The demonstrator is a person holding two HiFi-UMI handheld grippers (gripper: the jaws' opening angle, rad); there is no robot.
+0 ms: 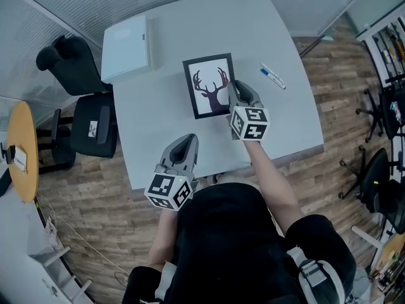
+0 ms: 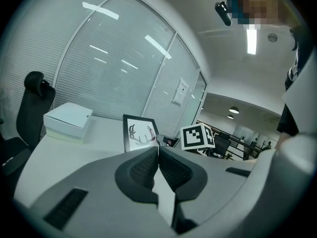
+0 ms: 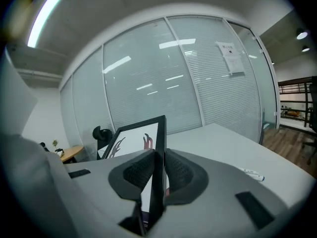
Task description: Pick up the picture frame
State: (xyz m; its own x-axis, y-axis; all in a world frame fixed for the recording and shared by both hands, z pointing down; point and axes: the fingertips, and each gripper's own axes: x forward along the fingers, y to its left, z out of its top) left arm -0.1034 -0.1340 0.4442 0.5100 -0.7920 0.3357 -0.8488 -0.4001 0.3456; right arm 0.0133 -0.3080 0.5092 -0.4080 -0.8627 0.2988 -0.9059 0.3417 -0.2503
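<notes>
The right gripper point(image 1: 235, 92) clamps its fingers point(image 3: 136, 172) on the 5 o'clock edge of the picture frame point(image 1: 209, 84), a thin, black-rimmed rectangle with a deer print. Its long axis runs 12 to 6, and it is apparently tilted off the smooth grey bench point(image 1: 266, 37). The left gripper point(image 1: 185, 143) hangs at 7 o'clock, fingers closed and empty.

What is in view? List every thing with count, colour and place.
picture frame: one, black with an antler print, over the table's middle
box: one, white, table's far left corner
marker: one, white and blue, table's right side
table: one, light grey, centre
round table: one, yellowish, far left
office chairs: several, black, both sides of the table
left gripper: one, grey, shut and empty, by the table's near edge
right gripper: one, grey, shut on the picture frame's right edge
</notes>
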